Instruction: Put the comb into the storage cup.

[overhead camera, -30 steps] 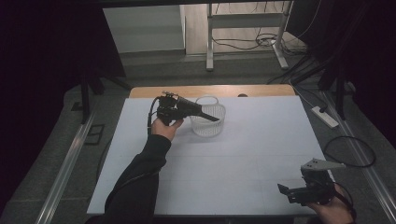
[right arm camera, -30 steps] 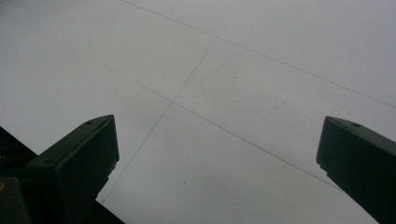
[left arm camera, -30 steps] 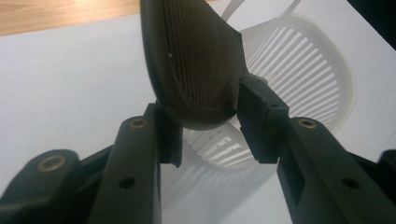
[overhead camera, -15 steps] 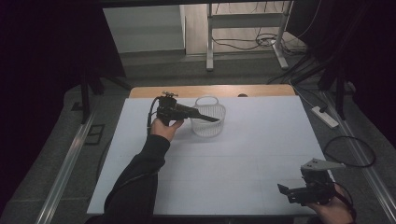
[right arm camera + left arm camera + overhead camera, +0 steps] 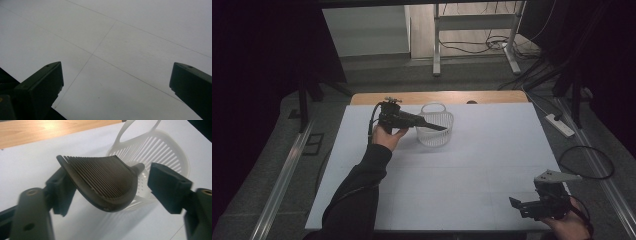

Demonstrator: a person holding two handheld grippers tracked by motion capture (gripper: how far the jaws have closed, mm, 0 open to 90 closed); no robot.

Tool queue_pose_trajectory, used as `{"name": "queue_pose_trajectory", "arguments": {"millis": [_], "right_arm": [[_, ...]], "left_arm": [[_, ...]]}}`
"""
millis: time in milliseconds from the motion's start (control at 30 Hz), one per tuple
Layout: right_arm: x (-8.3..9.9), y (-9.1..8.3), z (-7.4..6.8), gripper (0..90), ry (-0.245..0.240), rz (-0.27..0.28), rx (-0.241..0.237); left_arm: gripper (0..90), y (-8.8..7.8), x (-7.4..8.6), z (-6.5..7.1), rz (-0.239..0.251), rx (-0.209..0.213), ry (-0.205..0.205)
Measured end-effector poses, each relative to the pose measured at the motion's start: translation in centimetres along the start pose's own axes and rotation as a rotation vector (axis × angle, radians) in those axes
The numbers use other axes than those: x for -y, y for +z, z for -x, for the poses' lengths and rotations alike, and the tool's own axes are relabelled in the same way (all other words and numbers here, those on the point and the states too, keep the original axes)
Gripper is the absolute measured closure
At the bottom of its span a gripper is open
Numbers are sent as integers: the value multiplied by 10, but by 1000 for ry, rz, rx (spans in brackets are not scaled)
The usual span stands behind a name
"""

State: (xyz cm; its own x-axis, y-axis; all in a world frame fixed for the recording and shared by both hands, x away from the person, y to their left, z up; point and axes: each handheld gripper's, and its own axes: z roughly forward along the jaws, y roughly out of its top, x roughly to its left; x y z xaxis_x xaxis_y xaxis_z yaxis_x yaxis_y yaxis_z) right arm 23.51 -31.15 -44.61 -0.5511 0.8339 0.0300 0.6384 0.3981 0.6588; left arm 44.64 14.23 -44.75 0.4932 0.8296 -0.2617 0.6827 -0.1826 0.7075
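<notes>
**Over the basket, a grip is loosened**

At the table's far left, the left gripper (image 5: 432,125) jaws have just been opening; one dark ribbed comb (image 5: 102,182) leans against one pad, above one white basket (image 5: 435,131). Right gripper (image 5: 532,206) jaws are held apart over the bare table (image 5: 125,37).

Lower front of slotted white basket (image 5: 160,152) hidden behind dark ribbed comb-like piece (image 5: 102,182) in left gripper view; handle loop cut off by top edge. Left claw (image 5: 110,192) blurred at lower left, bodies cut off by bottom edge. Contact between right pad and ribbed piece impossible to tell. From above, ribbed piece (image 5: 432,126) too small to name. Right claw (image 5: 515,204) in high view dark and small, gap unreadable; hand (image 5: 568,227) cut off by bottom edge.
</notes>
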Motion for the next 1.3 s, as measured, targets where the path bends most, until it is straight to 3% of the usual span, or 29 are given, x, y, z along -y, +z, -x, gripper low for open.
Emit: {"name": "queue_pose_trajectory", "arguments": {"millis": [167, 467, 767, 1300], "right_arm": [[0, 0, 0, 0, -2, 0, 0], [0, 0, 0, 0, -2, 1, 2], [0, 0, -1, 0, -4, 0, 2], [0, 0, -1, 0, -8, -1, 2]], "left_arm": [[111, -6, -1, 1, 7, 3, 34], [33, -14, 0, -3, 8, 14, 50], [0, -17, 5, -2, 7, -1, 105], [0, -32, 10, 0, 42, -9, 150]]}}
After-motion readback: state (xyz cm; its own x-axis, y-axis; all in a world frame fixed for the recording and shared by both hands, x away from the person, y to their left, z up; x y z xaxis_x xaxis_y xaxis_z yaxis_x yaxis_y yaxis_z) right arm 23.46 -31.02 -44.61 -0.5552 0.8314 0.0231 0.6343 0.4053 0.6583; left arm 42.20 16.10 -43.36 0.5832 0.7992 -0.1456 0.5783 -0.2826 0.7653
